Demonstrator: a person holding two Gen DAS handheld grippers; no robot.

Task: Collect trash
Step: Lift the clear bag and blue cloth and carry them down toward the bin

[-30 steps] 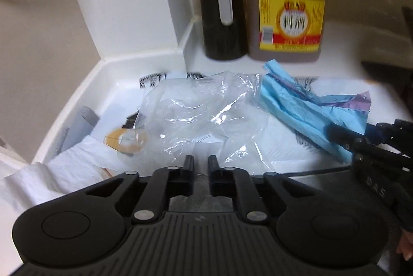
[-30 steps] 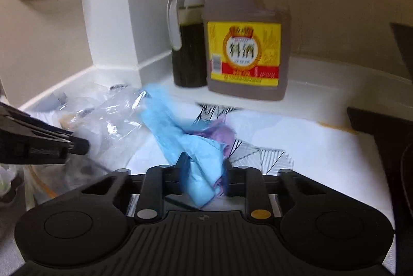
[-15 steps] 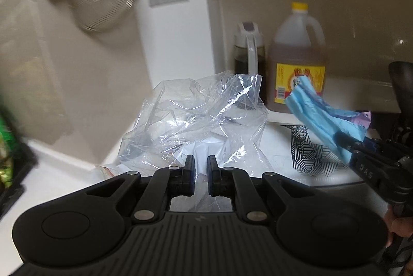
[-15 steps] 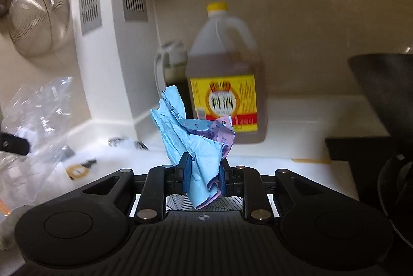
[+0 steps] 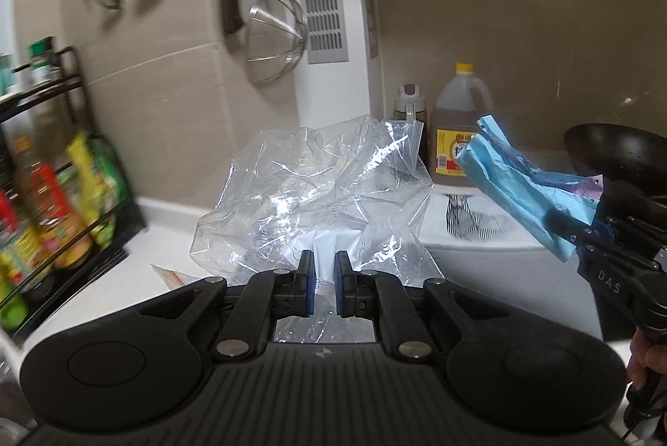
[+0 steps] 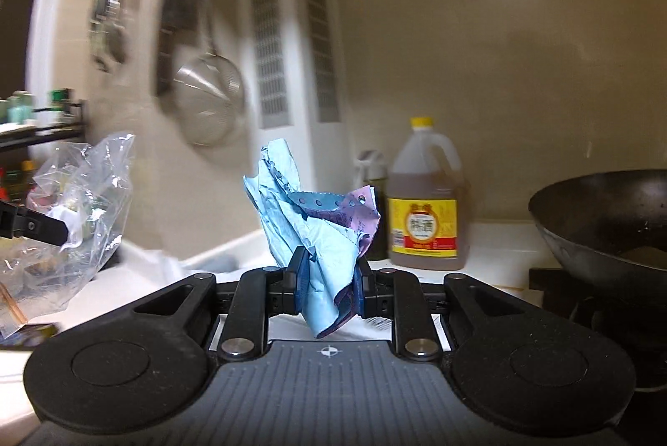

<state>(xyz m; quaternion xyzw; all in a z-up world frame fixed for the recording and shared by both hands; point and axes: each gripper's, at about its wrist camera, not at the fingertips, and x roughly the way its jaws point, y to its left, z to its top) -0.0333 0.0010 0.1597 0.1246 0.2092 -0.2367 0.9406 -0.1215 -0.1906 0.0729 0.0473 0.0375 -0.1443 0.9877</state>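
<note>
A crumpled clear plastic bag [image 5: 321, 191] hangs in the air in front of my left gripper [image 5: 324, 282], whose jaws are shut on its lower edge. The same plastic bag [image 6: 79, 208] shows at the left of the right wrist view. My right gripper [image 6: 329, 279] is shut on a crumpled wad of blue and purple paper [image 6: 317, 233], held above the counter. In the left wrist view that blue paper [image 5: 521, 187] sticks out of the right gripper [image 5: 583, 233] at the right edge.
A large jug with a yellow label [image 6: 425, 204] and a dark bottle [image 5: 410, 112] stand at the back of the white counter [image 5: 479, 237]. A black wok [image 6: 604, 225] sits at right. A rack of bottles [image 5: 50, 171] stands left; a strainer [image 5: 275, 37] hangs on the wall.
Both grippers have risen off the counter and drawn back, carrying the plastic bag and the blue paper up with them. The view now takes in the wall, the rack and the wok.
</note>
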